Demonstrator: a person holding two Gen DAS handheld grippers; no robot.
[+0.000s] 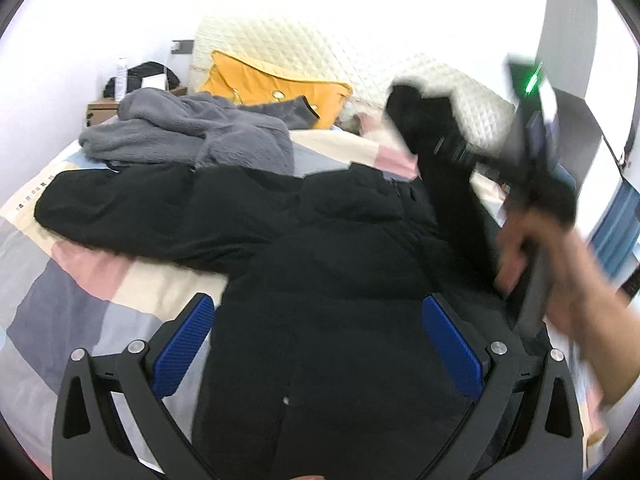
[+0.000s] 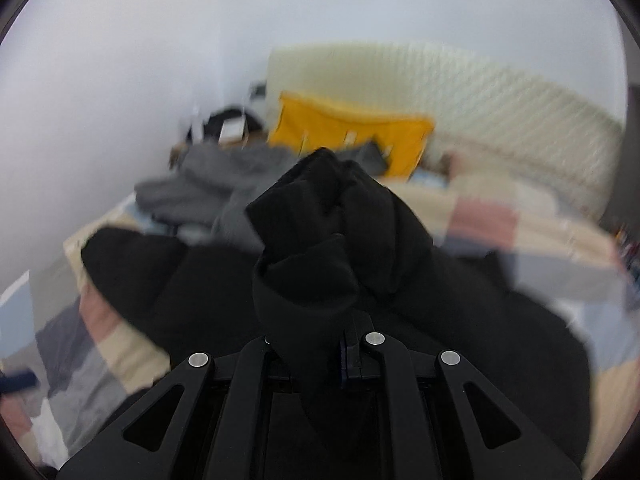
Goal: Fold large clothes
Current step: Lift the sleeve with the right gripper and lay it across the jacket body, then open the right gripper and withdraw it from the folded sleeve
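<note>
A large black jacket [image 1: 320,240] lies spread on the bed, one sleeve [image 1: 120,208] stretched out to the left. My left gripper [image 1: 320,344] is open, its blue pads [image 1: 188,344] either side of the jacket's body just above it. My right gripper [image 1: 452,148] is blurred at the right, shut on the other black sleeve [image 1: 416,112] and lifting it above the jacket. In the right wrist view the bunched sleeve [image 2: 328,240] fills the middle, pinched between the closed fingers [image 2: 352,356], with the jacket [image 2: 160,272] below.
A grey fleece garment [image 1: 188,128] lies heaped behind the jacket, a yellow garment [image 1: 276,84] against the quilted cream headboard [image 1: 320,52]. The bed has a checked pastel cover [image 1: 72,288]. A bedside table [image 1: 104,108] with items stands far left.
</note>
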